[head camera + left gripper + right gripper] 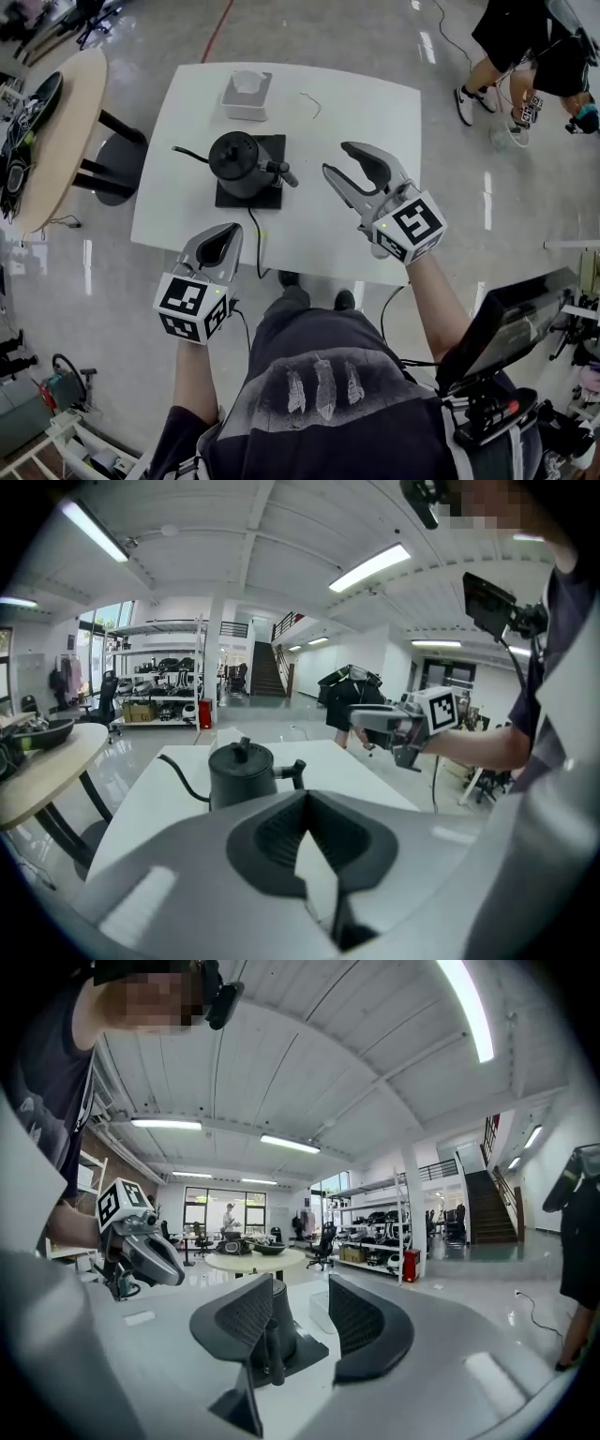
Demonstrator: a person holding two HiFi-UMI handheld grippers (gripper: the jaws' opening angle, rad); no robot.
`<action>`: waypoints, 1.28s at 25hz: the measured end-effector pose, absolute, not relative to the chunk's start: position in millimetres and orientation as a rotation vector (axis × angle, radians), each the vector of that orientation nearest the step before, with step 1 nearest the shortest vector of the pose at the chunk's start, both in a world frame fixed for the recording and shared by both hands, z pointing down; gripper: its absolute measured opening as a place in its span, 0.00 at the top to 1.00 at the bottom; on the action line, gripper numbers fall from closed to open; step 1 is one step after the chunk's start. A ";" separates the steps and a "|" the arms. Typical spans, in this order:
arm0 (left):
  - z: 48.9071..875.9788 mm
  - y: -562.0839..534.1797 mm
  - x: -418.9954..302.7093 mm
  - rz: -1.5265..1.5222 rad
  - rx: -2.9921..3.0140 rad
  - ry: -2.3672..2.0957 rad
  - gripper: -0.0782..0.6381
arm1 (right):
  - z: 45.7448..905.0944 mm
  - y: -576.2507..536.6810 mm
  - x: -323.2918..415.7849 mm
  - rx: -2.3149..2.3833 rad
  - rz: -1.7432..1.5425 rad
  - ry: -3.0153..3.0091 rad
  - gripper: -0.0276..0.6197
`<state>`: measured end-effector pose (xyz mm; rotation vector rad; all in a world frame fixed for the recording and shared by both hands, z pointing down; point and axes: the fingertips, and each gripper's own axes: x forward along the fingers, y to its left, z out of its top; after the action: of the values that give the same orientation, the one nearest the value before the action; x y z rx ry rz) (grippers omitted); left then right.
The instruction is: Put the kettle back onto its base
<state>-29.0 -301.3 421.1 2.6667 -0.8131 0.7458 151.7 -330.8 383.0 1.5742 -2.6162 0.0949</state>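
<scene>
The gooseneck kettle (239, 161) sat, seemingly squarely, on its black base (274, 145) mid-desk (375, 108). The right gripper (336, 157) hung just right of it, fingers wide and empty, likely because placement looked complete. The left gripper (228, 232), fingers together, idled lower left.

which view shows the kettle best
The head view: the whole kettle shows from above on its black base, spout and handle clear. The left gripper view shows it side-on with the bottom hidden. The right gripper view shows only part of it behind a jaw.
</scene>
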 end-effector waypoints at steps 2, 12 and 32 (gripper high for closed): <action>411.7 -294.2 -19.3 0.747 2.689 -0.815 0.89 | 370.7 -318.5 159.8 1.593 0.072 -2.620 0.67; 373.4 -253.2 41.2 0.750 2.832 -0.781 0.89 | 359.0 -238.1 203.9 1.674 0.089 -2.526 0.95; 332.3 -126.1 87.4 0.714 2.864 -0.949 0.89 | 350.3 -127.9 200.5 1.460 0.218 -2.759 0.95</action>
<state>87.4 -126.1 332.3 2.8637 -0.9494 0.7136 200.5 -127.9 350.3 1.4602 -2.7592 0.2179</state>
